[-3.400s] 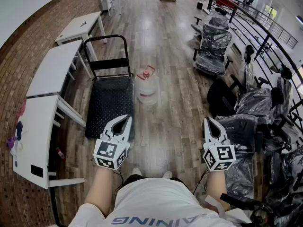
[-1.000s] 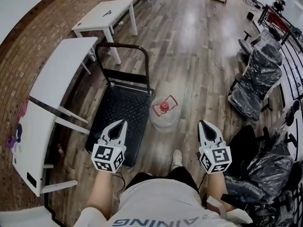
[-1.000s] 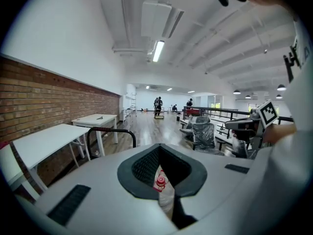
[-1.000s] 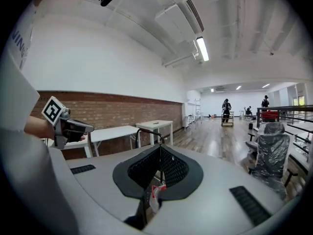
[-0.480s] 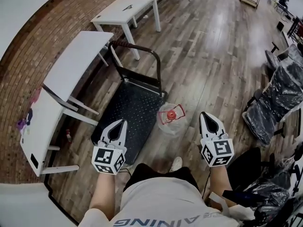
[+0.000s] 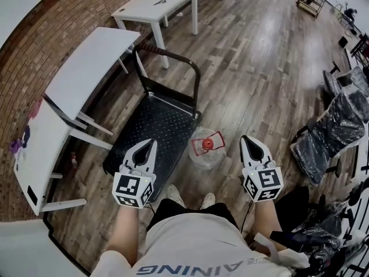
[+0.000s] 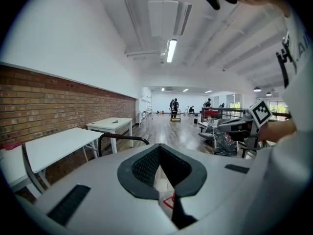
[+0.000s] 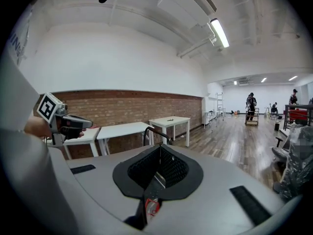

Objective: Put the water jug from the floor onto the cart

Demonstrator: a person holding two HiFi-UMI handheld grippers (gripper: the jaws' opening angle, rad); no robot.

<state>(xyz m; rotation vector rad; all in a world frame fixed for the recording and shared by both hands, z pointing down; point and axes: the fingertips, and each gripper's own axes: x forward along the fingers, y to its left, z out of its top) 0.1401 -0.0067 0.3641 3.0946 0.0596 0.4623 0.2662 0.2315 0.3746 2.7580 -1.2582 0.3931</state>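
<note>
While the water jug (image 6: 206, 150) stands upright on the wooden floor (image 6: 253, 68), just beside the right edge of the black cart (image 6: 151, 126), it is flanked by both grippers and touched by neither. The left gripper (image 6: 148, 143) is held over the cart's near corner and the right gripper (image 6: 249, 138) over bare floor. The jaws of each are seen closed together, with nothing between them. White tables (image 6: 86, 68) are ranged beyond the cart along a brick wall (image 6: 34, 39).

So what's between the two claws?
The water jug, standing on the wood floor beside the cart; the head view shows it.
</note>
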